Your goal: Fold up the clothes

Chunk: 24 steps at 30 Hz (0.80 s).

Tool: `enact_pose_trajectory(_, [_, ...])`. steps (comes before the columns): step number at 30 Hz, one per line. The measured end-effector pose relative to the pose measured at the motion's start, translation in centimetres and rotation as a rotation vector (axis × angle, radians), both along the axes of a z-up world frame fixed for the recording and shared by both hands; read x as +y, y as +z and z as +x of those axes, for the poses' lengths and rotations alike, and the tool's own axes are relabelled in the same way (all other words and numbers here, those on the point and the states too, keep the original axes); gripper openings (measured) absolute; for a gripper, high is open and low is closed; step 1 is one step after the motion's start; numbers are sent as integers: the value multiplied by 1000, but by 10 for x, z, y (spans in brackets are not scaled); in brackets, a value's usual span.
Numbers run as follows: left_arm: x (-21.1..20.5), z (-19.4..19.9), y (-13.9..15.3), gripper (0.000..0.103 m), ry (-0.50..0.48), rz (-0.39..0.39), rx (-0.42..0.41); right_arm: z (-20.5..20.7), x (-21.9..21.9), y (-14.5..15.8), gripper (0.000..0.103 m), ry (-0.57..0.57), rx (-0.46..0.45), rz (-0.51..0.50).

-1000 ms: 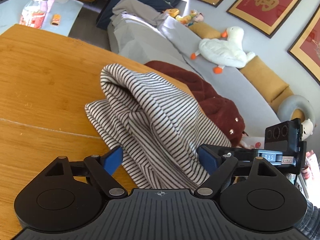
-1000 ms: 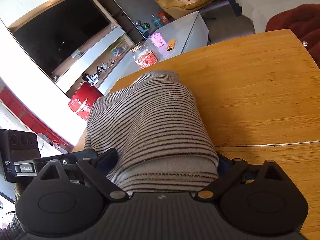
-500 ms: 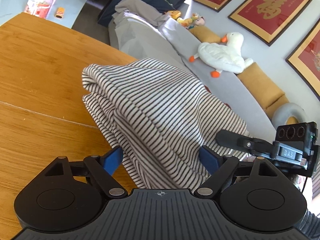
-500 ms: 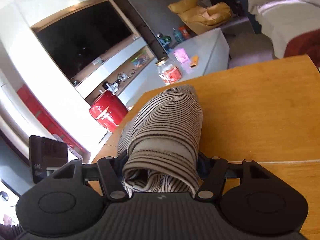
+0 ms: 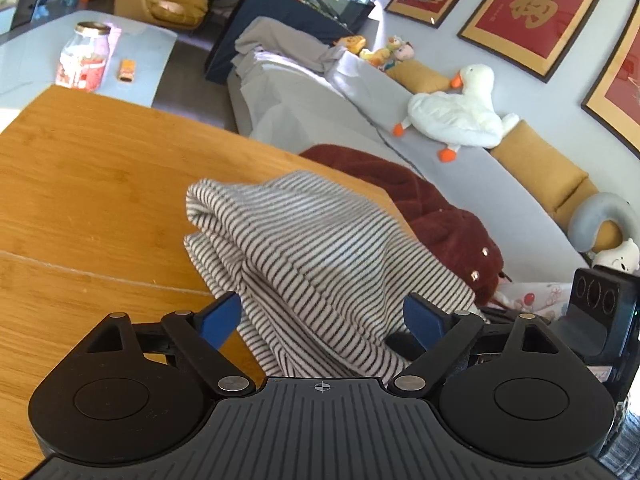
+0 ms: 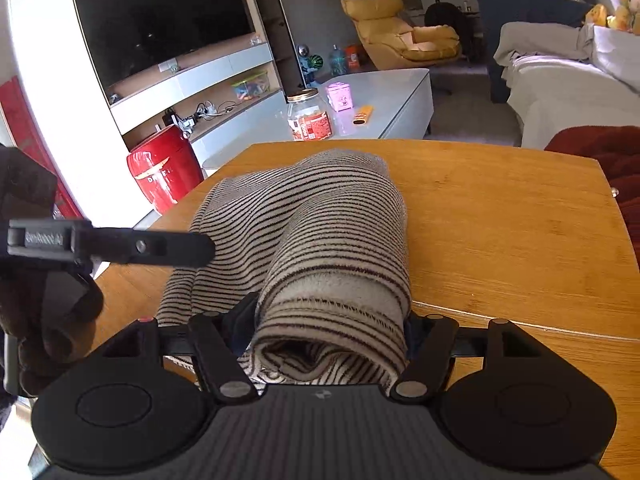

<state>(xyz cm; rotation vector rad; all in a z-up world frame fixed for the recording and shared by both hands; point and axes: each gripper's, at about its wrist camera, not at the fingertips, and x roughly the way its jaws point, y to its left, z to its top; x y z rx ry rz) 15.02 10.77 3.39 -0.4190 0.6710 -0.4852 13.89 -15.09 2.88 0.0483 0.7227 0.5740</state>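
A striped garment [image 5: 320, 256] lies bunched on the wooden table [image 5: 88, 184], near its edge at 2 o'clock in the left wrist view. Past that edge sits a dark red fleece [image 5: 440, 208] on a grey sofa [image 5: 460, 184], with a white plush duck [image 5: 460, 116] further back at 1 o'clock. At 10 o'clock a jar [image 5: 84, 60] stands on a pale coffee table [image 5: 152, 48], well apart from the garment. Nothing on the table stands in the way of the cloth.

The left tool [image 5: 322, 316] points along the table with its blue fingers [image 5: 220, 316] spread wide on either side of the cloth; they show no grip on it. The right tool [image 6: 330, 332] is closed around a thick rolled end of the striped garment [image 6: 312, 232], the roll filling the gap between its fingers. In the right wrist view the left tool's finger [image 6: 160, 246] comes in from 9 o'clock and lies against the garment's side, with a dark gloved hand [image 6: 36, 280] behind it.

The right tool's fingertips are buried under the roll. The left wrist view is slightly blurred over the cloth, and the right tool's body is cut off at 3 o'clock.
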Motion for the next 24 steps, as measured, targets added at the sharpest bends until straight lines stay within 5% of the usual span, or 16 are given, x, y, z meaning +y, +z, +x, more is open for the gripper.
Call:
enact_pose_trajectory(6, [-5,-1,23,93,-53,-120,-63,-14,26,7,77,-45,-71,-151])
enact_pose_trajectory(12, [-21,13,-2,90,-101,-78,-12,-22,40,11,89,-72,-135,-261])
enact_pose_trajectory(17, [-23,15,-5,90,-101,-29,-6,-20,39,15,103,-84,-138,-249])
enact_pose_trajectory(24, [-24,14,-9,90,-101,-18,-9,-6,30,12,103,-92,-76,-183])
